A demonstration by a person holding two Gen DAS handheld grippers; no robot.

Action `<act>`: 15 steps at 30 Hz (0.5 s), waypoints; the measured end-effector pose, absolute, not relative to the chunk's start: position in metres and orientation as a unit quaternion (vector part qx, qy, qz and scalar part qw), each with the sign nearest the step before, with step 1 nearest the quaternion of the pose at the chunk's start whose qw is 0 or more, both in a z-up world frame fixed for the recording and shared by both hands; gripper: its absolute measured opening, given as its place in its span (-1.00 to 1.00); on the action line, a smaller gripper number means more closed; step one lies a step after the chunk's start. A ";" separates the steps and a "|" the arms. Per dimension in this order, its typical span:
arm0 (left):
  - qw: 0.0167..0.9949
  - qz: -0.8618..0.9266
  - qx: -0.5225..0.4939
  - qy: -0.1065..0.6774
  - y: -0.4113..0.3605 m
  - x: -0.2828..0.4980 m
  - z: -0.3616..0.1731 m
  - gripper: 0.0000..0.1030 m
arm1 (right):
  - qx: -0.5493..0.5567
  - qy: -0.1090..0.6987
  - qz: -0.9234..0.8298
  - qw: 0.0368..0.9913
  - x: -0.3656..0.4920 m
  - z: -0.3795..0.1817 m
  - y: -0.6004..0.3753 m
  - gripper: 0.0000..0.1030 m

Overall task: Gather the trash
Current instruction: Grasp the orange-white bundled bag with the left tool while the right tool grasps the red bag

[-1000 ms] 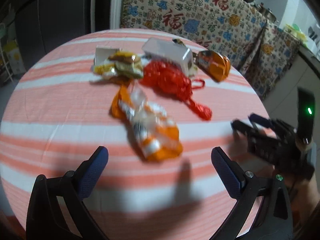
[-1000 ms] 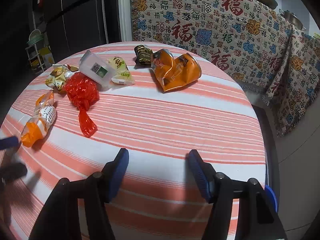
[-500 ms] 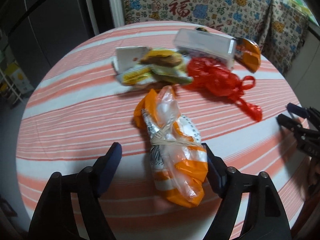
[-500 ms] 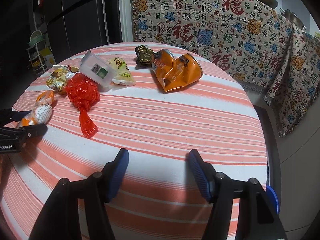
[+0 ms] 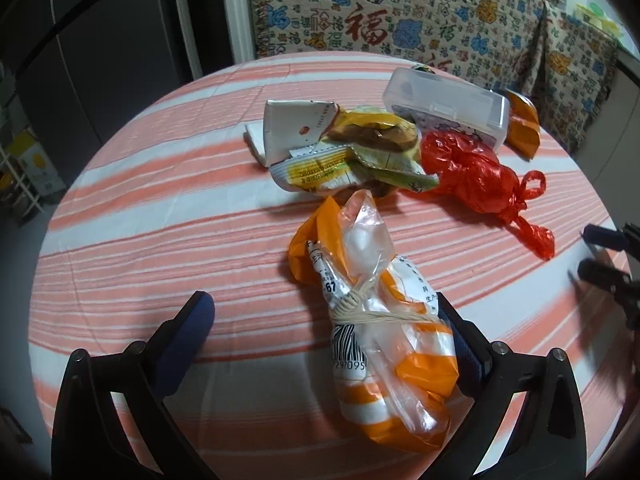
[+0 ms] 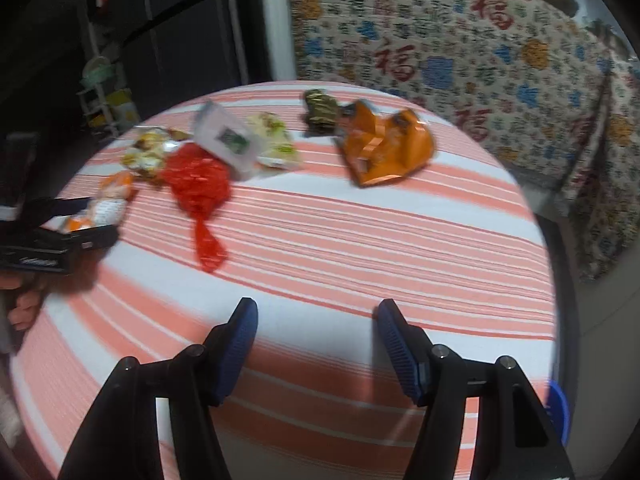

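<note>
An orange and white plastic bag tied with string (image 5: 384,340) lies on the round striped table (image 5: 160,220). My left gripper (image 5: 328,332) is open around it; the bag rests against the right finger, with a gap to the left finger. Behind it lie crumpled wrappers (image 5: 340,152), a red plastic bag (image 5: 476,176) and a clear plastic box (image 5: 444,104). My right gripper (image 6: 316,344) is open and empty over bare tablecloth. A crushed orange packet (image 6: 384,148) and a dark wrapper (image 6: 320,110) lie far ahead of it.
A patterned cloth (image 6: 460,52) hangs behind the table. A dark cabinet (image 5: 100,40) stands at the back left. A white rack (image 6: 100,92) stands left of the table. The table edge drops off to the right (image 6: 548,280).
My left gripper has moved forward and its fingers now sit on either side of the orange and white bag. My right gripper has moved forward over the table, still open and empty.
</note>
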State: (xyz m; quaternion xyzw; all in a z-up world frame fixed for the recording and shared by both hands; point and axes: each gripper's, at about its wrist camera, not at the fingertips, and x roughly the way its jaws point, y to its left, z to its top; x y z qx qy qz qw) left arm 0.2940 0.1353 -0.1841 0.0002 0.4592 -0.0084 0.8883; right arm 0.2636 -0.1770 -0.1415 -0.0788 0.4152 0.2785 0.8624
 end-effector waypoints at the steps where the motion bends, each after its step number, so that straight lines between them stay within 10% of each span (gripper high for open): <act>1: 0.888 -0.007 0.000 0.459 0.134 0.294 -0.184 0.99 | -0.079 0.415 0.294 0.857 0.262 -0.142 -0.172 0.26; 13: 0.889 -0.006 -0.002 0.458 0.132 0.292 -0.185 0.99 | -0.126 0.402 0.344 0.839 0.287 -0.141 -0.085 0.25; 15: 0.889 -0.006 -0.002 0.458 0.133 0.292 -0.185 0.99 | -0.111 0.403 0.354 0.837 0.294 -0.140 -0.076 -0.23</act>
